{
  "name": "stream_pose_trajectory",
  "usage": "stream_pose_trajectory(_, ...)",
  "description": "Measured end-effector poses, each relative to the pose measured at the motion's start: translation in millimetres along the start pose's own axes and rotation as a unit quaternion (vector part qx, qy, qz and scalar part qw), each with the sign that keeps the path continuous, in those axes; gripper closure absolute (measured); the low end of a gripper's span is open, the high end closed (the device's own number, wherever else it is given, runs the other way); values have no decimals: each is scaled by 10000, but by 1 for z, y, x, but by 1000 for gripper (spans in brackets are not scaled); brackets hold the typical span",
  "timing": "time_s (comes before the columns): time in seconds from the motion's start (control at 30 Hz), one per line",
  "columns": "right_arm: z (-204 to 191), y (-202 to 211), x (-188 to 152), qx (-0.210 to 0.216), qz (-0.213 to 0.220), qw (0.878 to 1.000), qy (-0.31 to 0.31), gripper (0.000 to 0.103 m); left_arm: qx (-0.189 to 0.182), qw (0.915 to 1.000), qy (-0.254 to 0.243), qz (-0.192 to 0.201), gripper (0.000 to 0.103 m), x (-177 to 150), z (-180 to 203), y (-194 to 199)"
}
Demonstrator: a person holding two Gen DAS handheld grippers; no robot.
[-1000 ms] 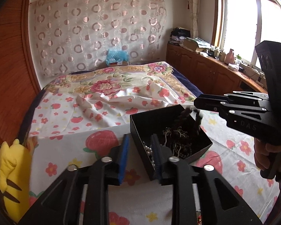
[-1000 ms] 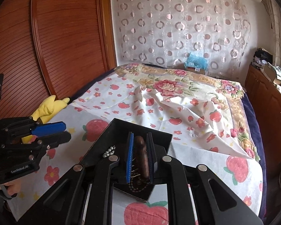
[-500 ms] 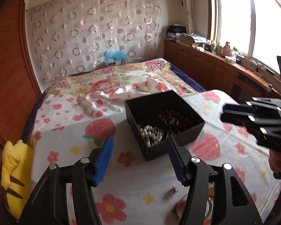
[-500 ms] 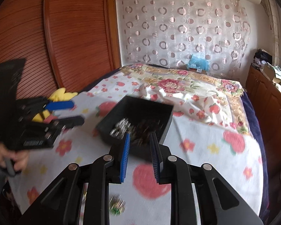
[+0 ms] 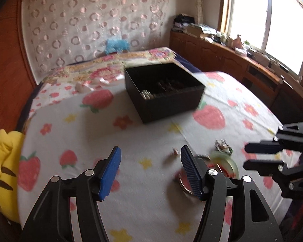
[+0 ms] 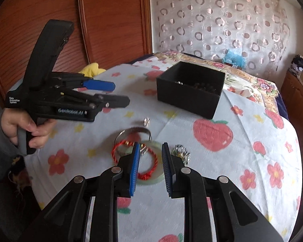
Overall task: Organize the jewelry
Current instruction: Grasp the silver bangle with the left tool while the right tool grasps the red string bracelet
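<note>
A black open box (image 5: 163, 92) (image 6: 189, 89) with pearls and dark beads inside sits on the strawberry-print cloth. Nearer me lie loose pieces: a red cord bracelet (image 6: 154, 157), a silver bangle (image 6: 131, 131), a pale green jade bangle (image 6: 151, 179) (image 5: 225, 159), a small silver ring (image 6: 146, 121) and a jewelled brooch (image 6: 180, 154) (image 5: 223, 146). My left gripper (image 5: 150, 169) (image 6: 119, 93) is open and empty, well back from the box. My right gripper (image 6: 150, 167) (image 5: 260, 156) is open and empty, hovering over the red bracelet and jade bangle.
A yellow plush toy (image 5: 4, 173) lies at the cloth's left edge. A wooden wardrobe (image 6: 80, 20) stands on the left, a patterned curtain (image 5: 95, 26) behind, and a cluttered wooden cabinet (image 5: 242, 60) under the window on the right.
Both grippers pulled back from the box. The right gripper released the dark bead string into the box; the left gripper opened wide. The loose jewelry near me came into view.
</note>
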State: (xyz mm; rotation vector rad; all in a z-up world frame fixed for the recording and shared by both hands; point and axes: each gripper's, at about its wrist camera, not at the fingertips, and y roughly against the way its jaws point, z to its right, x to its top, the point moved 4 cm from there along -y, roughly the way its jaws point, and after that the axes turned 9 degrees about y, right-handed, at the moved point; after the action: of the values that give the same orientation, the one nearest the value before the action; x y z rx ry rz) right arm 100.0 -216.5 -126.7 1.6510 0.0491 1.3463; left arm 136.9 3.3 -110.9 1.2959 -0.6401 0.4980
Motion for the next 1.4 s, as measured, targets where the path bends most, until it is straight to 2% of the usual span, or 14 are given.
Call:
stream_pose_trajectory(0.07, -2, 2, -2, 52, -4, 10000, -67, 79, -63, 9999, -55, -130, 45, -7, 5, -4)
stream_pose_trajectory(0.13, -3, 4, -3, 99, -19, 9999, -78, 79, -109, 9996, -86, -242, 49, -13, 7, -8)
stream_pose_trajectory(0.2, -4, 4, -5, 126, -46, 9999, -67, 79, -169, 9990, -89, -399, 60, -18, 10, -13)
stream_pose_trajectory(0.4, -4, 4, -12, 187, -94, 9997, -96, 79, -510, 9963, 67, -692, 75, -27, 16, -18)
stream_pose_trajectory(0.67, -18, -1, -13, 358, -205, 9990, 167, 78, -479, 9954, -16, -830, 93, -29, 23, -28)
stream_pose_trajectory(1.03, -31, -19, -11, 490, -463, 9964, 519, 78, -483, 9955, 45, -814, 94, -27, 20, -29)
stream_pose_trajectory(1.37, -34, -27, -13, 340, -601, 9947, 767, 79, -458, 9958, 72, -790, 94, -24, 16, -31)
stream_pose_trajectory(1.4, -34, -27, -13, 353, -587, 9948, 760, 83, -448, 9959, 61, -784, 94, -24, 16, -31)
